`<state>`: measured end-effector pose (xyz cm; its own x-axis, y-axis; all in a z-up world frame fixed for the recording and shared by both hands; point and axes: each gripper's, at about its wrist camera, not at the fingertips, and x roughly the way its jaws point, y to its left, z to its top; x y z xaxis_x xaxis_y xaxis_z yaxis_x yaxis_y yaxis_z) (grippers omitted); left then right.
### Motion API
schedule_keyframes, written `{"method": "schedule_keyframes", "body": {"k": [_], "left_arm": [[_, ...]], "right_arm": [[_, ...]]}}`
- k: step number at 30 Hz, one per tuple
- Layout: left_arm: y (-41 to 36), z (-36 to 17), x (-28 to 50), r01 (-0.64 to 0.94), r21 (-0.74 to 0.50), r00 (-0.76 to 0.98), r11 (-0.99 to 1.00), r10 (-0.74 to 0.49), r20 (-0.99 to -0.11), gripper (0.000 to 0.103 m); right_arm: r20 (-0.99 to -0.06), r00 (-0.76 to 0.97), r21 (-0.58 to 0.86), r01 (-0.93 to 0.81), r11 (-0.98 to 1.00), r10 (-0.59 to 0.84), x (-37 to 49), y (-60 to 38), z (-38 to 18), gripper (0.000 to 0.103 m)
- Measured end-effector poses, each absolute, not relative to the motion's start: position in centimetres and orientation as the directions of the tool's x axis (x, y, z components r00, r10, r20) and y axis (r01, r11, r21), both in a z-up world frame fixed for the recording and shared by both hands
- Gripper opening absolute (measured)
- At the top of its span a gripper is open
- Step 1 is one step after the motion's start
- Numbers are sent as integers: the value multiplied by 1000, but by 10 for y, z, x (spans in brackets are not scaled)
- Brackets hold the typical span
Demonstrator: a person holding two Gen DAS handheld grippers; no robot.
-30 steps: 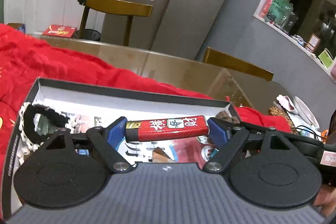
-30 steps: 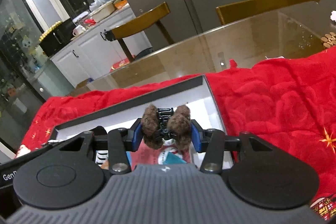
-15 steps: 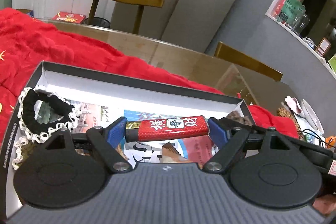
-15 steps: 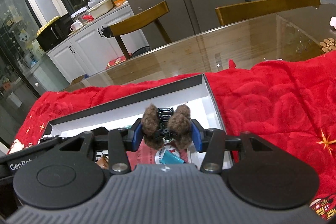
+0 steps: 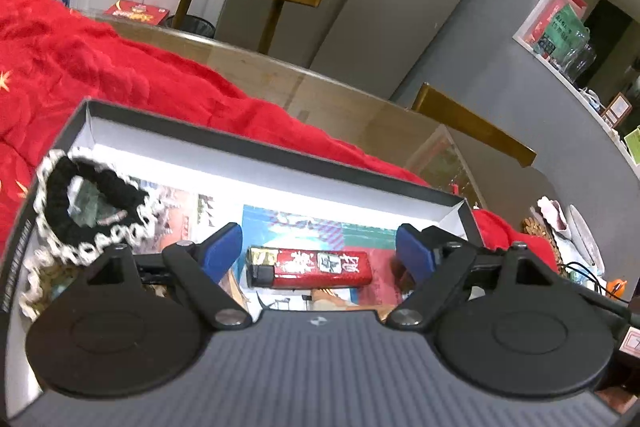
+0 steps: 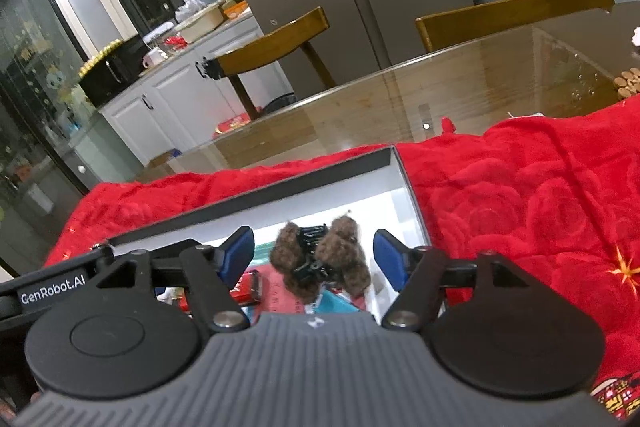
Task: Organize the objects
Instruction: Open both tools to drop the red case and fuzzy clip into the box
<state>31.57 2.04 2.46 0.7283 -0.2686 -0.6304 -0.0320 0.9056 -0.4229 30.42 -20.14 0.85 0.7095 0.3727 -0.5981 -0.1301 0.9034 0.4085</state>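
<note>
Where both fingers gripped before, the lighter (image 5: 307,267) and furry clip (image 6: 320,261) now lie released.

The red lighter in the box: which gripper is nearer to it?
Left. The left gripper straddles the red lighter, pads clear of both ends. The right gripper, jaws opening around the fuzzy brown hair clip, sits beside the lighter.

Right gripper (image 6: 314,253) is over the box (image 6: 256,197), jaws opening up, and the fuzzy brown hair clip (image 6: 320,261) sits between the blue pads (image 6: 386,257) with a gap on both sides. A red lighter (image 6: 250,287) peeks out at about 8 o'clock from the clip. The box sits on a red blanket (image 6: 520,207), with two wooden chairs (image 6: 276,43) up at 12 o'clock.
</note>
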Motion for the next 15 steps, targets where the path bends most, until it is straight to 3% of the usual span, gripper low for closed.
{"method": "schedule_keyframes", "body": {"k": [10,15], "left_arm": [[15,106,250,26,-295,857,955,-173,-486,91],[9,144,193,-11,-203,894,979,-82,-441,94]], "right_arm": [[-430,810,389,-234,891,400,242,-211,84,86],[-377,851,297,-263,918,366,191,-209,116,99]]}}
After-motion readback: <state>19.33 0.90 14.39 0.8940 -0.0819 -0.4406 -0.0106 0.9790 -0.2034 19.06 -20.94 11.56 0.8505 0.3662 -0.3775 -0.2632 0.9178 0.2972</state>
